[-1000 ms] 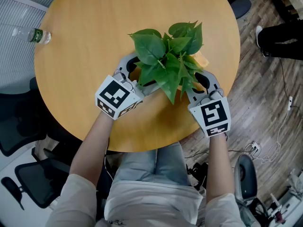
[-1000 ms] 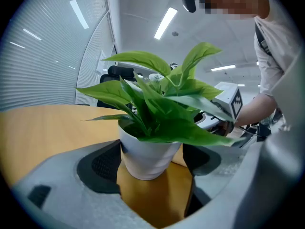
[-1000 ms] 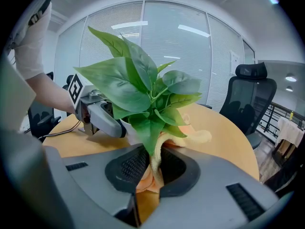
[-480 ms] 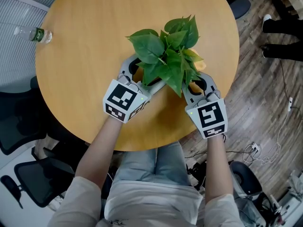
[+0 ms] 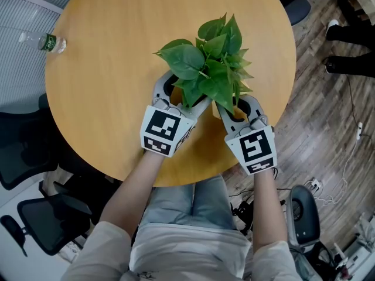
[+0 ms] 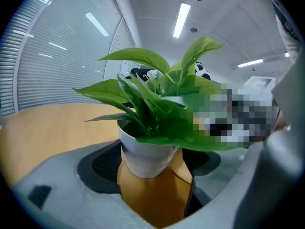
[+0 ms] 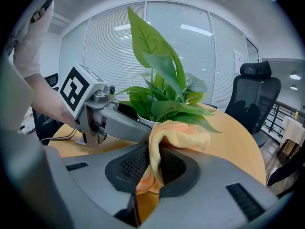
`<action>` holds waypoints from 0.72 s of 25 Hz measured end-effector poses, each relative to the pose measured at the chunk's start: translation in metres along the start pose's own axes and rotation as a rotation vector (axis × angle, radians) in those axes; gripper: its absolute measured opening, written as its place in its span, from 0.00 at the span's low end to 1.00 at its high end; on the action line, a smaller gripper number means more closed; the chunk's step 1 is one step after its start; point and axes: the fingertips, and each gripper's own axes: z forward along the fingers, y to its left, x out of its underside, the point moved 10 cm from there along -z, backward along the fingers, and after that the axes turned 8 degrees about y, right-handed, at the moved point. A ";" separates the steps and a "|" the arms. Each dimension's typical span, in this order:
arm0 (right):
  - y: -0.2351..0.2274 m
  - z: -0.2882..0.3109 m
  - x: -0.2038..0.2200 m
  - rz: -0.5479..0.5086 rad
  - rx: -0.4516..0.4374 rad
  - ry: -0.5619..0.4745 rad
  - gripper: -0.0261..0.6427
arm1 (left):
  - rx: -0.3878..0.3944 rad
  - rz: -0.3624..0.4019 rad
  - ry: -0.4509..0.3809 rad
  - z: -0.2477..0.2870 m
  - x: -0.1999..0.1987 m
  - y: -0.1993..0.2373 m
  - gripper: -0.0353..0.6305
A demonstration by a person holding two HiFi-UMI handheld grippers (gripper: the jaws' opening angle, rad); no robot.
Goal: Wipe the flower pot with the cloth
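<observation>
Round wooden table (image 5: 105, 51) fills the head view, with office flooring around it, and both tools are in at its near edge. The left gripper (image 5: 184, 95) and the right gripper (image 5: 239, 107) reach under the leaves of the plant (image 5: 211, 69), which hide the pot from above. A water bottle (image 5: 41, 41) lies well away from either set of fingers, out at the table's far left. Over to the left gripper view: the white flower pot (image 6: 145, 154) stands upright on the table, right between the two fingers. The left-hand pad is against its wall and the other is just beside it, with a wedge of table showing below where the pot tapers. I read that as the jaws closed around the pot to steady it. Now the right gripper view: the jaws are pinched tight on the orange cloth (image 7: 178, 137). Its lower end is trapped between the pads, and its free end is bunched just ahead of the fingertips, up against the pot's rim under the leaves. So the cloth is in hand, the pot is braced, and the wipe looks to be at or just into contact on the side nearest the right fingers. No view shows how much of the wall has been cleaned. The sides away from the cloth look like what is left.
</observation>
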 end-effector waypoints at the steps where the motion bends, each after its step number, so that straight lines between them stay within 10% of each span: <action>1: 0.000 0.000 0.000 0.000 -0.002 -0.001 0.11 | -0.003 -0.001 -0.001 0.000 0.000 0.000 0.67; 18: -0.010 -0.027 0.005 0.047 -0.007 0.003 0.11 | 0.012 0.043 0.010 -0.028 -0.003 -0.003 0.67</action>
